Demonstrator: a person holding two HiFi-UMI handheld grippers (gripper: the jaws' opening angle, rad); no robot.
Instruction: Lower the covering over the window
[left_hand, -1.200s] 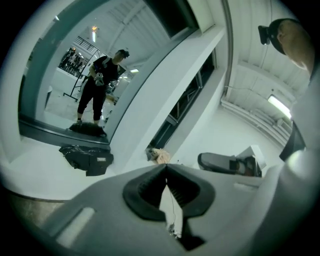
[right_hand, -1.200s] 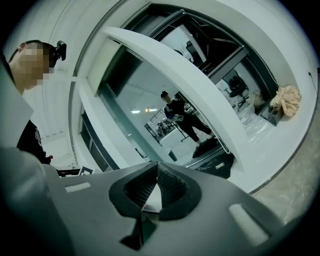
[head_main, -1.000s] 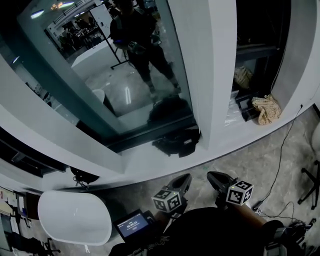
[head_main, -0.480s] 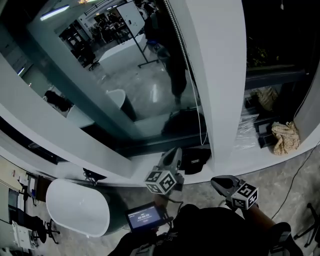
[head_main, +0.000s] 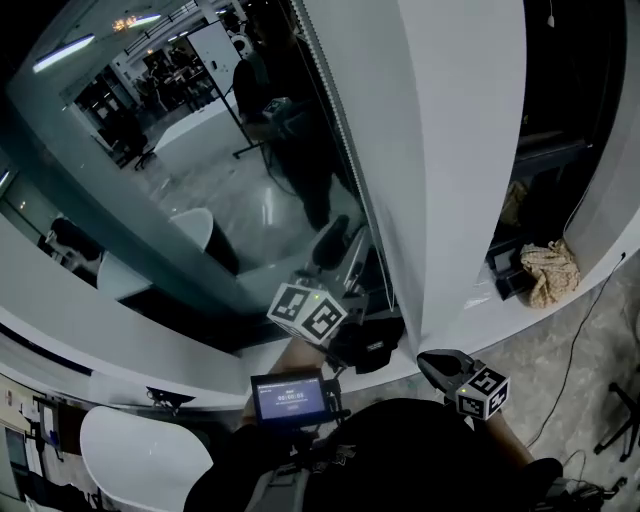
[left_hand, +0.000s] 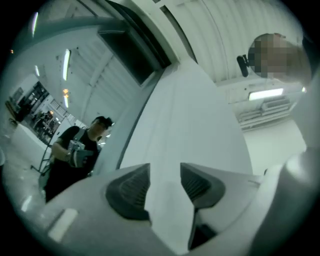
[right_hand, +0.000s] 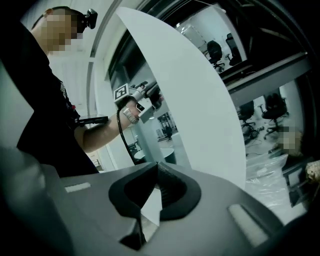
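Since a second ago the left gripper (head_main: 338, 248) has risen from beside the person's waist to the middle of the head view, close to the glass, and its jaws have just been opening; in its own view (left_hand: 165, 187) they stand spread apart with nothing between them, only the white pillar (left_hand: 200, 115) behind the gap. Nearest, at 6 o'clock of the head view, is the person's dark torso with a small lit screen (head_main: 290, 398). At 5 o'clock the right gripper (head_main: 440, 365) is low, and in its own view (right_hand: 157, 192) its jaws are pressed together on nothing. Beyond the left gripper, a dark bag (head_main: 372, 345) lies on the white sill (head_main: 470, 315). A thin cord (head_main: 340, 150) runs down the right edge of the window (head_main: 200, 150), which fills the 10 to 12 o'clock area, its glass uncovered and reflecting the person. The pillar (head_main: 450, 150) rises at 1 o'clock. A crumpled cloth (head_main: 548, 272) rests on the sill at 3 o'clock.
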